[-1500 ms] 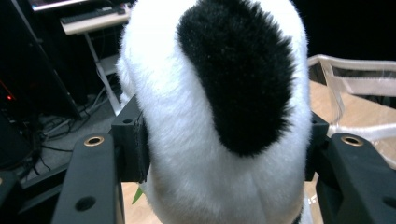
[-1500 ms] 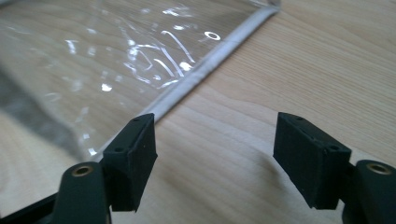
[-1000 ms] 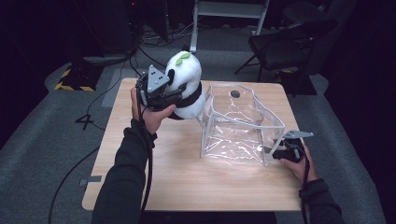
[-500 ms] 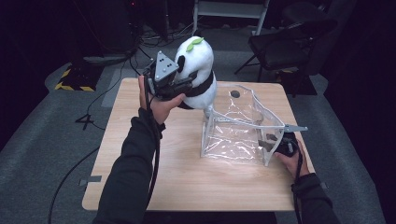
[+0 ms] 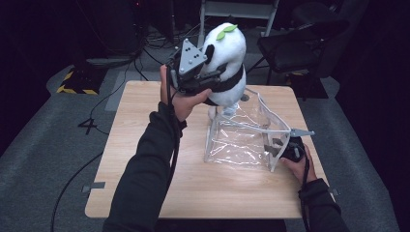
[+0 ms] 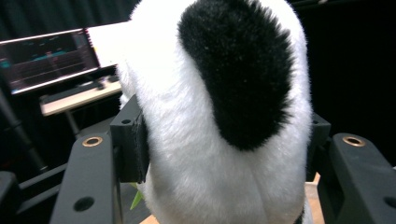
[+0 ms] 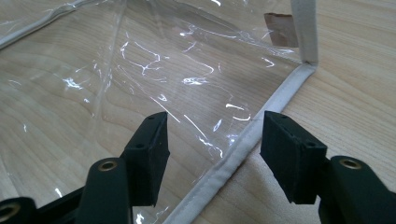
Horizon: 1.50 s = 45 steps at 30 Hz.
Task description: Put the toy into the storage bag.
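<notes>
Left gripper [image 5: 205, 79] is clamping panda plush [image 5: 225, 58] over clear bag [image 5: 241, 140]; right gripper [image 7: 210, 149], jaws apart, is straddling the bag's edge ungripped, so bag risks collapsing.

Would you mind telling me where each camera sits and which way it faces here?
High view: above the person's side, looking down on the table; both forearms show.
Left gripper view: rides the left gripper, jaws clamping the plush panda.
Right gripper view: rides the right gripper, jaws open over the clear bag.
Shared: the high view shows the panda and the bag too.

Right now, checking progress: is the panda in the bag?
Out. The left gripper holds the panda above the bag.
</notes>
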### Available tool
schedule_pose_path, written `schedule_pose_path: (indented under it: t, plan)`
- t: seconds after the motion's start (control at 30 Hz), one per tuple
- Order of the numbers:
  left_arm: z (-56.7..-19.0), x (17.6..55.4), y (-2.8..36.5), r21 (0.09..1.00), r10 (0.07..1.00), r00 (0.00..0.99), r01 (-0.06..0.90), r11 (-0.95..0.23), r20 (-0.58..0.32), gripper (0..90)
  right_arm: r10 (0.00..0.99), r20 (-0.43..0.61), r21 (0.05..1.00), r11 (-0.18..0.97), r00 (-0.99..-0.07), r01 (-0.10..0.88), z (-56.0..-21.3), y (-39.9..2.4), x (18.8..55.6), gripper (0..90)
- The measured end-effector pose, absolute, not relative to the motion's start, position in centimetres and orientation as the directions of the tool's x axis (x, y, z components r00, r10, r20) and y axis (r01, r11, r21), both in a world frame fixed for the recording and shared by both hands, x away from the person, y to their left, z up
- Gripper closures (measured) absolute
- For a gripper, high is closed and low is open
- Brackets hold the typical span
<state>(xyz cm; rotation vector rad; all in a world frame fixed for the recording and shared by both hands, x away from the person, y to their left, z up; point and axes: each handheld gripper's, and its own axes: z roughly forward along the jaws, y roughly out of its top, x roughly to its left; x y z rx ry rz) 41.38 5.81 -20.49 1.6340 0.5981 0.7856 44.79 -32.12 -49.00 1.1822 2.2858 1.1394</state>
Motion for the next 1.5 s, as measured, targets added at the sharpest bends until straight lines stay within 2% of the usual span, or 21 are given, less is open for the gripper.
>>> schedule_pose_path:
  t: [0.1,0.37,0.53,0.7,0.8,0.97,1.5]
  plan:
    - [-21.1,41.5,4.4,0.976,0.723,0.668,-0.025,-0.217,0.178,38.1,0.796,0.084,0.779,0.323,-0.6,0.538,-49.0,-32.4,44.8,37.2]
    - [-24.1,42.6,1.3,0.979,0.683,0.719,0.021,-0.204,0.127,37.6,0.803,0.073,0.792,0.314,-0.592,0.523,-48.8,-33.3,44.1,36.1]
    - [-23.6,42.1,-0.2,0.975,0.663,0.733,-0.006,-0.221,0.155,37.3,0.805,0.082,0.793,0.305,-0.588,0.527,-48.9,-34.0,43.6,35.9]
    - [-22.9,41.5,-0.7,0.98,0.633,0.762,-0.014,-0.2,0.14,37.2,0.799,0.094,0.793,0.301,-0.594,0.53,-49.0,-34.3,43.5,35.3]
    - [-23.9,41.8,-1.4,0.967,0.627,0.763,0.012,-0.256,0.157,37.0,0.795,0.116,0.793,0.287,-0.596,0.537,-49.0,-34.6,43.5,35.2]
    - [-25.8,42.5,-1.8,0.966,0.626,0.77,0.055,-0.251,0.118,36.7,0.795,0.115,0.79,0.29,-0.596,0.54,-49.1,-34.7,43.3,35.0]
    - [-30.1,44.2,-3.2,0.887,0.595,0.796,0.19,-0.42,0.111,33.1,0.796,0.128,0.755,0.309,-0.592,0.579,-50.0,-34.6,43.7,33.4]
